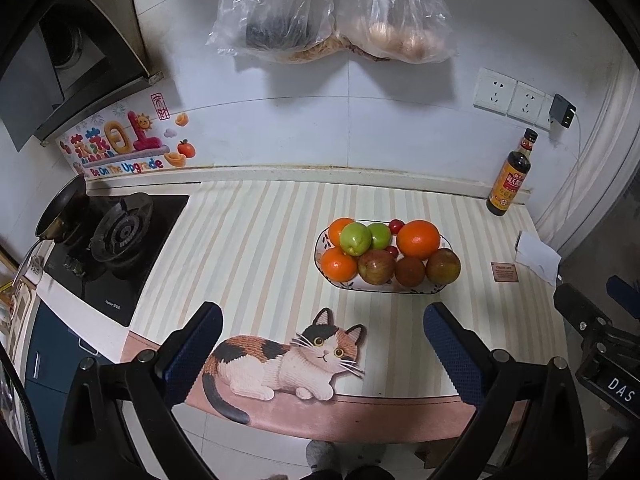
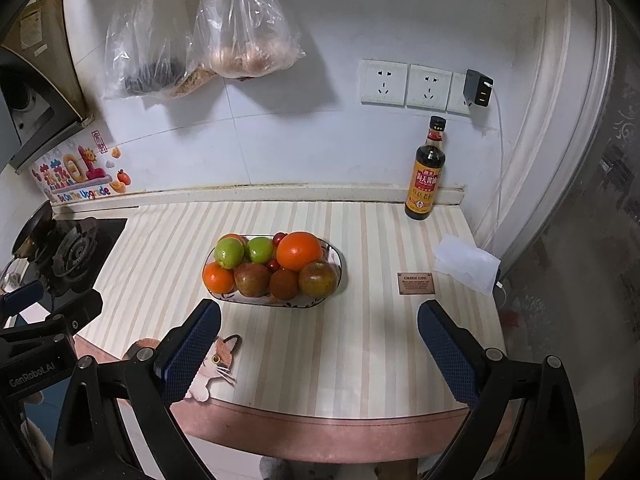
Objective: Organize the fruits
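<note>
Orange and green fruits filled the plate [image 2: 336, 258] ahead of both spread, empty grippers, nearer the right gripper [image 2: 318, 344] than the left gripper [image 1: 322, 346].

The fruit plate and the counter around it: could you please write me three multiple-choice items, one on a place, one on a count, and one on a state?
1. Where does the dark bottle stand?
A. At the back right of the counter, by the wall
B. On the stove
C. On the plate

2. How many green fruits lie on the plate?
A. None
B. Two
C. Five

3. What state is the right hand-held gripper in?
A. Shut on an orange
B. Shut on the bottle
C. Open, holding nothing

Answers:
1. A, since the bottle stands against the wall below the sockets, right of the plate.
2. B, since two green fruits sit side by side at the plate's back left.
3. C, since its fingers stand wide apart over bare mat, short of the plate.
</note>
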Available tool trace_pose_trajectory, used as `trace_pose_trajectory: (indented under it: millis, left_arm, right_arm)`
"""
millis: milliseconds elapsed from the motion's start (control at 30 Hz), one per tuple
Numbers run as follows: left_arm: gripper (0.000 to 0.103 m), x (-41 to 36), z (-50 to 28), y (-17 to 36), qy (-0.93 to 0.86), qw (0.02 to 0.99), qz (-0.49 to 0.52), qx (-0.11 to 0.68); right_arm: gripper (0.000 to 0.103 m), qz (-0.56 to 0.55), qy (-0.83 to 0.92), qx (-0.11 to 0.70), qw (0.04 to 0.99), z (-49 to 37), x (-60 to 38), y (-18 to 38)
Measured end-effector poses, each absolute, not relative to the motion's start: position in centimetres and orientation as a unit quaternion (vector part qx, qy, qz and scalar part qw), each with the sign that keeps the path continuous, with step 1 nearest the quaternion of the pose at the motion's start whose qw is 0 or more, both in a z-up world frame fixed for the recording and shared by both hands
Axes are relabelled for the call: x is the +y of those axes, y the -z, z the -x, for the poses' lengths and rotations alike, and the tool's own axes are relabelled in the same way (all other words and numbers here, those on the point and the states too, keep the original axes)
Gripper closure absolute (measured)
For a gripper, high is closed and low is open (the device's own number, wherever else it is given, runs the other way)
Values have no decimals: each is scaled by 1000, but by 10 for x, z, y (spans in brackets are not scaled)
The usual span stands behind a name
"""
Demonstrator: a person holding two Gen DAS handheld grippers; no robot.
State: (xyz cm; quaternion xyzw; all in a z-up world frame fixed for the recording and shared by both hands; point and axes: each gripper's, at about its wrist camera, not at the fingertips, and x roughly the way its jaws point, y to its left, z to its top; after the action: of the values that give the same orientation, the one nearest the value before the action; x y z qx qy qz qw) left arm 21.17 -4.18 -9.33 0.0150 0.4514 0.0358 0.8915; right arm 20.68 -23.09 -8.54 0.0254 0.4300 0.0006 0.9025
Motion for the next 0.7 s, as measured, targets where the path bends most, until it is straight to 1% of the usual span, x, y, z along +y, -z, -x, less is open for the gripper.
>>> trace_pose_trajectory:
  millis: [700]
  left_arm:
    - [0, -38, -207, 96, -37, 888, -6, 458]
  right_arm:
    - [2, -18, -7, 440, 898, -205, -229, 88]
